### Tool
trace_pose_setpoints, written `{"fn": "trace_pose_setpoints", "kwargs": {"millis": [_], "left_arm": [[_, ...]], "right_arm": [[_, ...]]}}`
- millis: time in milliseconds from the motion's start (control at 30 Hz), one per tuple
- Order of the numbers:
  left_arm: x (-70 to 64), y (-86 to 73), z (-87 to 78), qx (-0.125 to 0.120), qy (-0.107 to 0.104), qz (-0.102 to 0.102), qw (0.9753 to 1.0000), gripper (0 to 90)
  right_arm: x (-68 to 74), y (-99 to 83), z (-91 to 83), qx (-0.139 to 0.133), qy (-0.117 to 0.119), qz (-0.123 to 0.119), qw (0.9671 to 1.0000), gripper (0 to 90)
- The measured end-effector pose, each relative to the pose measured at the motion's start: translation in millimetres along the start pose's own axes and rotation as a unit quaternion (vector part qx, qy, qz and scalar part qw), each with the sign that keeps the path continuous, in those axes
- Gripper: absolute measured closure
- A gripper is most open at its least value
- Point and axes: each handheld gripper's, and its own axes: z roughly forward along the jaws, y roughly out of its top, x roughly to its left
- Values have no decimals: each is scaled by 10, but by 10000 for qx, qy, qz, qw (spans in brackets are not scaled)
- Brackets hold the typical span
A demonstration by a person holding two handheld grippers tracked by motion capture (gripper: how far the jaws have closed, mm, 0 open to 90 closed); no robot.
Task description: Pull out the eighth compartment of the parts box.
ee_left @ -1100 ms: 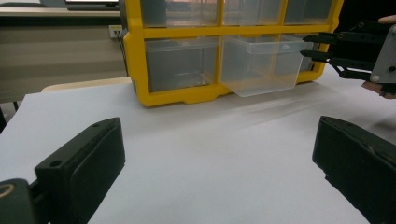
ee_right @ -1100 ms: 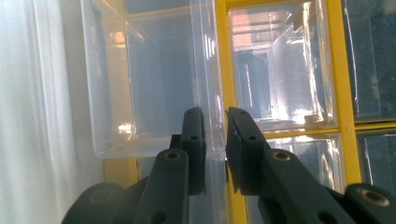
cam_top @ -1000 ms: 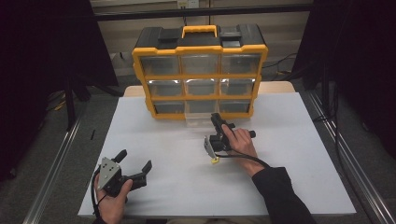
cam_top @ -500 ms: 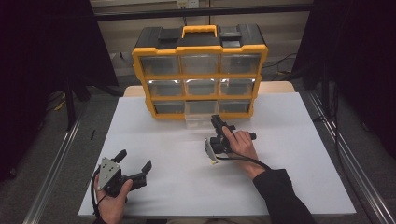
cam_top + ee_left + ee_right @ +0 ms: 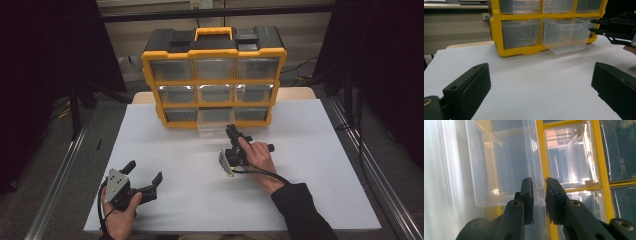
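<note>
- The step in hand looks like drawing the clear drawer (image 5: 214,129) out of the yellow organiser (image 5: 214,75), bottom row middle, at 12 o'clock on the table (image 5: 320,190).
- The right gripper (image 5: 233,134) has its jaws nearly closed on the drawer's front wall; next, a straight pull toward 6 o'clock.
- The left gripper (image 5: 145,179) lies wide open and empty at 7 o'clock.
- Count: nine drawers, one organiser, two grippers.

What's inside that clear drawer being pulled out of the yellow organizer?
The clear drawer looks empty: its walls show nothing lying in it. The right gripper has its jaws on the front wall and covers a small part of it.
</note>
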Motion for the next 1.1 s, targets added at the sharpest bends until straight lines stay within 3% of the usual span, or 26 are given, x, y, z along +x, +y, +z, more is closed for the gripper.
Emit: {"fn": "trace_pose_setpoints", "kwargs": {"millis": [833, 1100], "left_arm": [[2, -1, 0, 1, -8, -8, 10000, 26], [1, 2, 8, 9, -16, 8, 10000, 25]], "right_arm": [[0, 43, -75, -96, 79, -103, 9999, 770], [11, 43, -78, -82, 66, 19, 9999, 765]]}}
